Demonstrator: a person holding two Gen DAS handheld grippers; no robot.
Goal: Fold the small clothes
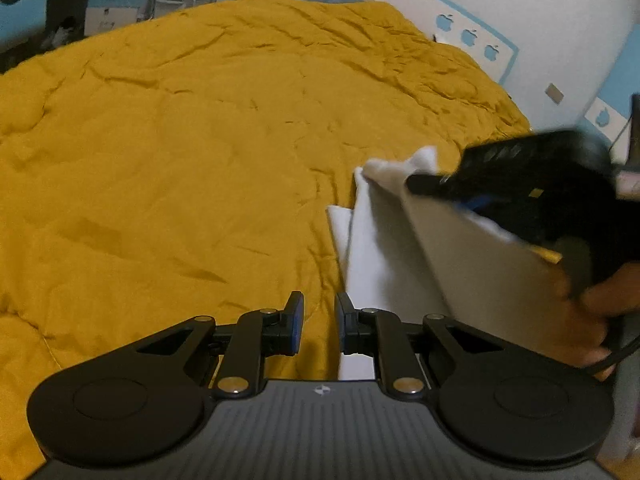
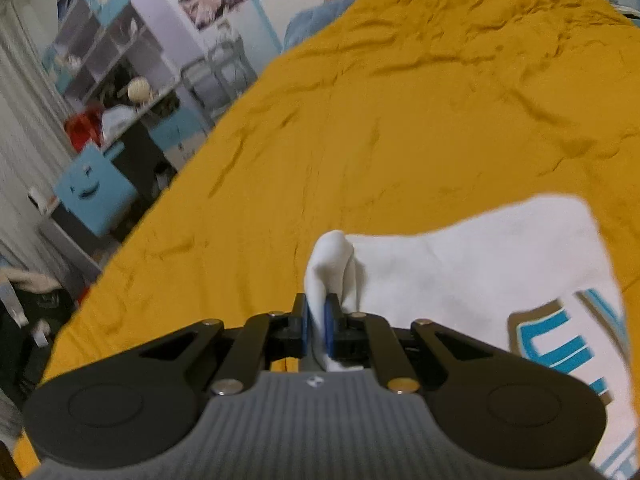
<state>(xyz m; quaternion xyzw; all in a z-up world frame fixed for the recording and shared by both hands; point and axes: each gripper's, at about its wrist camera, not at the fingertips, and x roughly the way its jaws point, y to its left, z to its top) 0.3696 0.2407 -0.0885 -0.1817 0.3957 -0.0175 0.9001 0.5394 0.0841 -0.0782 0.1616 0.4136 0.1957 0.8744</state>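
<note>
While my right gripper pinches a bunched edge of the white garment above the yellow duvet, my left gripper sits narrowly parted, empty, beside it. Fold looks barely started; most still left.

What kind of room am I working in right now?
Most likely a bedroom: a wide bed under a mustard quilt serves as the work surface, a cluttered shelf unit stands beside it, and a pillow lies at its far end.

A mustard quilt covers the bed beside white walls and blue-and-grey shelving.
</note>
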